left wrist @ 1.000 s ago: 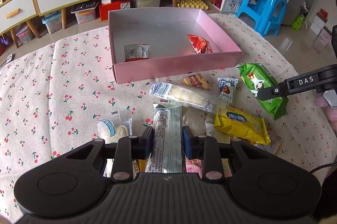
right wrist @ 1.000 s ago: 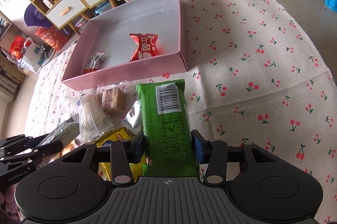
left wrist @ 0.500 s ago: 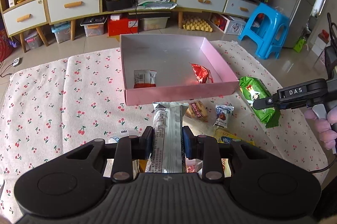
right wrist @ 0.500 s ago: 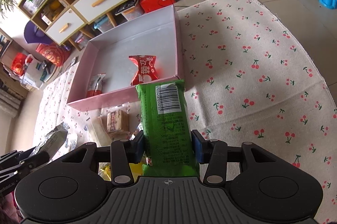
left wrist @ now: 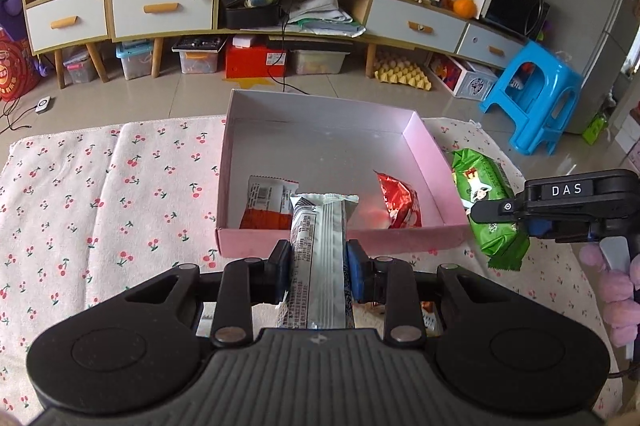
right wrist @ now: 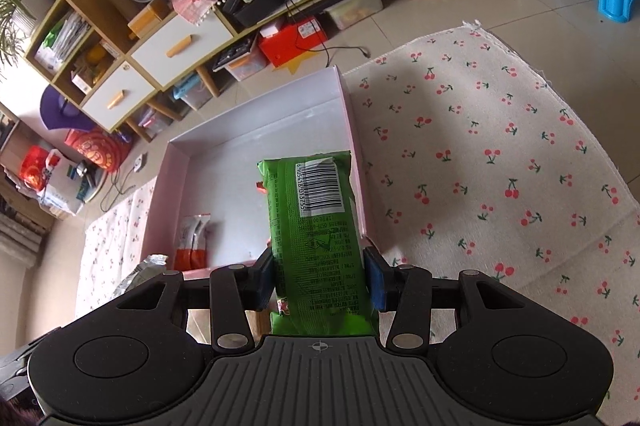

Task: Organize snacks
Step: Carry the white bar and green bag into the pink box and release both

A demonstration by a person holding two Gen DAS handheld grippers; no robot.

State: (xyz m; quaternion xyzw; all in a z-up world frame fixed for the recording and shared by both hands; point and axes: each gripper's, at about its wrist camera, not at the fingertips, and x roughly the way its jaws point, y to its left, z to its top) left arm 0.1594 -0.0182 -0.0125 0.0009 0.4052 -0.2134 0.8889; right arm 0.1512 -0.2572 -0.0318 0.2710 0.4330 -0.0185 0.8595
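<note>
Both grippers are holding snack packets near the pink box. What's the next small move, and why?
Probably carry both forward over the shallow pink cardboard box before releasing. The left gripper clamps the silver foil packet at the near wall; the right gripper clamps the green packet beside the right wall.

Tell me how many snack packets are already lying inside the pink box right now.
2: a red-and-white packet near the front left of the pink box, and a red foil packet at front right. The held packets may hide more.

Both wrist views angled down, close over the cherry-print cloth (left wrist: 100, 185), probably sharing the pink box (left wrist: 432, 153).
</note>
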